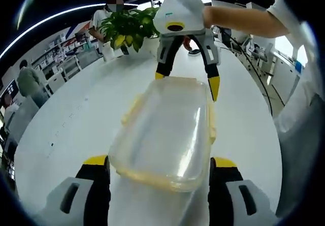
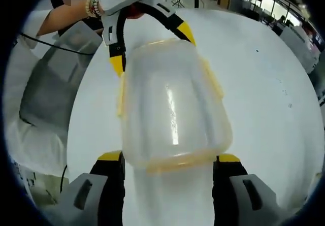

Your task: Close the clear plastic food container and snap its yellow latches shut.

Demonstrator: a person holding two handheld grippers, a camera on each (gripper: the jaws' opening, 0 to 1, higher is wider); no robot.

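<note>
A clear plastic food container point(image 1: 165, 134) with its lid on lies lengthwise on the white table point(image 1: 76, 119). Yellow latches point(image 1: 212, 124) stick out from its long sides. The near end sits between the wide-apart jaws of my left gripper point(image 1: 160, 161), which stands open. At the far end my right gripper point(image 1: 187, 81) hangs open, its yellow tips flanking the lid's corners. In the right gripper view the container point(image 2: 172, 109) runs away from my right gripper point(image 2: 168, 157) toward my left gripper point(image 2: 152, 48), with one latch point(image 2: 213, 81) on the right side.
A potted green plant point(image 1: 129, 25) stands at the table's far side. A person's bare forearm point(image 1: 244, 20) holds the right gripper, and their pale clothing point(image 2: 45, 99) is close by. People and shelves fill the background at left. The table's edge point(image 1: 277, 139) curves past on the right.
</note>
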